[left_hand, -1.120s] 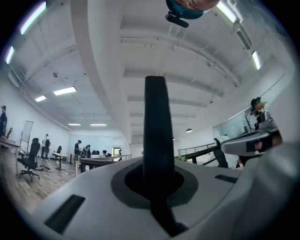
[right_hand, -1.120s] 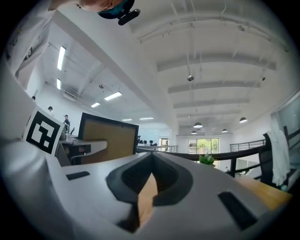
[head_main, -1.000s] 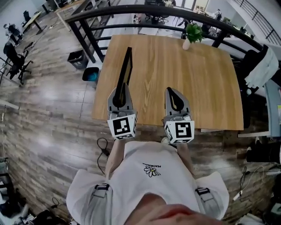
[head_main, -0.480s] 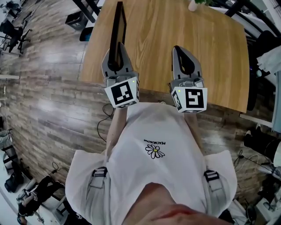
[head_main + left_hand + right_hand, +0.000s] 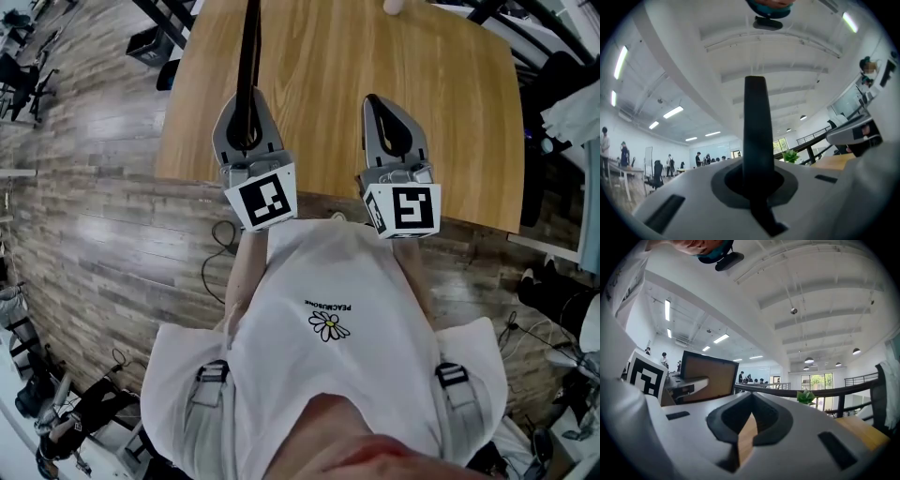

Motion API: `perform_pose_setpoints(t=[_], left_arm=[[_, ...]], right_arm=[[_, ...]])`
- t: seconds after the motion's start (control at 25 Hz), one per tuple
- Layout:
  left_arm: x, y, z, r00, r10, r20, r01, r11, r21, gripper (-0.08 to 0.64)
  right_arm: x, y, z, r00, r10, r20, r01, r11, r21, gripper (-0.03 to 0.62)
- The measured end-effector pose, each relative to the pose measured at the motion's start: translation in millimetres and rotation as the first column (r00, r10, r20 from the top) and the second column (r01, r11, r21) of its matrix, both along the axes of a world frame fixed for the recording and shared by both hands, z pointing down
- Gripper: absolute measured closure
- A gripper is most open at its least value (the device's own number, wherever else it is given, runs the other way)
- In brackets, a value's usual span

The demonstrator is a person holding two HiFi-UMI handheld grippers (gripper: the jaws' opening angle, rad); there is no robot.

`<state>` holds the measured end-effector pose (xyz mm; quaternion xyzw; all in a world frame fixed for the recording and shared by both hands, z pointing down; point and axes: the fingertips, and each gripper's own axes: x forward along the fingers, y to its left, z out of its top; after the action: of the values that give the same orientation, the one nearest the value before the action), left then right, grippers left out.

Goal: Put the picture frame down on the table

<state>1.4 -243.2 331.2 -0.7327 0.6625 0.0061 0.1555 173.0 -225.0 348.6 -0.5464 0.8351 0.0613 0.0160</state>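
The picture frame is black and shows edge-on, upright, over the left part of the wooden table. My left gripper is shut on its near lower edge. In the left gripper view the frame rises as a dark bar from between the jaws of the left gripper. My right gripper is shut with nothing in it, over the table's near edge. In the right gripper view the frame's brown back is at the left, beyond the right gripper.
A small potted plant stands at the table's far edge, in front of a dark railing. A black bin sits on the wood floor at the left. White cloth hangs over something at the right.
Both grippers have moved forward over the table's near edge, and the frame has gone with the left one. The head camera now looks down more steeply.
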Motion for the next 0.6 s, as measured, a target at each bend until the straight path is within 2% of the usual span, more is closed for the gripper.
perform_pose_setpoints(t=[0.04,0.12,0.24,0.4,0.6], left_arm=[[7,-3,-4,0.996,0.004,0.084,-0.005,1.0,0.012,0.537],[21,-13,1,0.971,0.02,0.239,-0.017,1.0,-0.013,0.537],[36,-31,24,0.921,0.05,0.385,-0.018,0.996,-0.085,0.537],[50,-46,72,0.81,0.104,0.577,0.002,0.984,-0.18,0.537],[65,-67,145,0.638,0.208,0.741,0.003,0.962,-0.272,0.537]], right_arm=[[1,1,2,1.0,0.0,-0.001,0.0,1.0,-0.006,0.583],[5,5,8,1.0,0.006,0.006,-0.006,1.0,-0.023,0.583],[13,9,12,1.0,0.026,0.007,-0.026,0.999,-0.034,0.583],[24,20,18,0.999,0.051,0.003,-0.051,0.998,-0.037,0.583],[42,33,24,0.997,0.081,-0.016,-0.081,0.996,-0.04,0.583]])
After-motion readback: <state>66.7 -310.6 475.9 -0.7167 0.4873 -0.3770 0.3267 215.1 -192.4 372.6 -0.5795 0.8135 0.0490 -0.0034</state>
